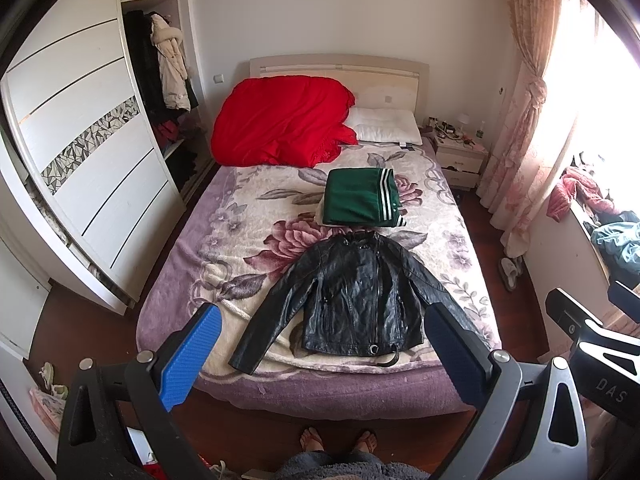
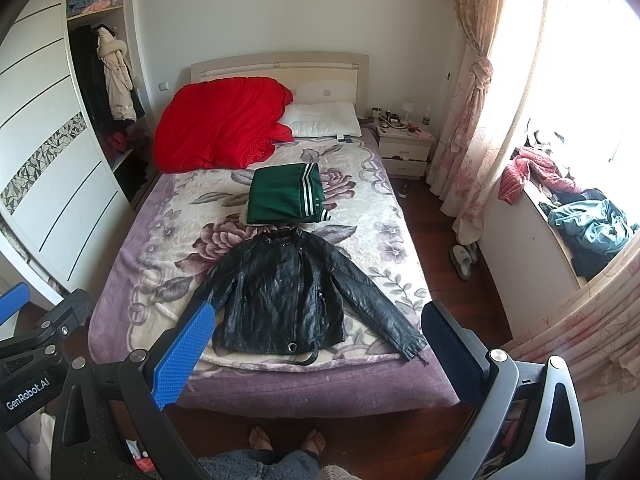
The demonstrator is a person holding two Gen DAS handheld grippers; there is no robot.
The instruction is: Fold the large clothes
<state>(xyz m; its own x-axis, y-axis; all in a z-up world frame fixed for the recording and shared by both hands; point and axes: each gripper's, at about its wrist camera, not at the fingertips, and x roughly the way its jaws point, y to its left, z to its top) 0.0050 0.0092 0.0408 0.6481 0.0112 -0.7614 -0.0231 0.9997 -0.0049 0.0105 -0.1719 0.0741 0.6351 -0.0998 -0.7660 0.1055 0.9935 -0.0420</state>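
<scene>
A black leather jacket (image 1: 352,300) lies flat and face up on the bed, sleeves spread out, collar toward the headboard; it also shows in the right wrist view (image 2: 284,296). Behind it sits a folded green garment with white stripes (image 1: 360,202), seen too in the right wrist view (image 2: 284,196). My left gripper (image 1: 320,320) is open and empty, held above the foot of the bed. My right gripper (image 2: 318,320) is open and empty, beside the left one, also short of the jacket.
The bed has a floral purple blanket (image 1: 192,264), a red quilt (image 1: 280,120) and a white pillow (image 1: 386,126) at the head. A wardrobe (image 1: 80,152) stands left, a nightstand (image 1: 460,156) and curtains (image 1: 528,120) right. Clothes pile on the window ledge (image 2: 584,224). Slippers (image 2: 462,260) lie on the floor.
</scene>
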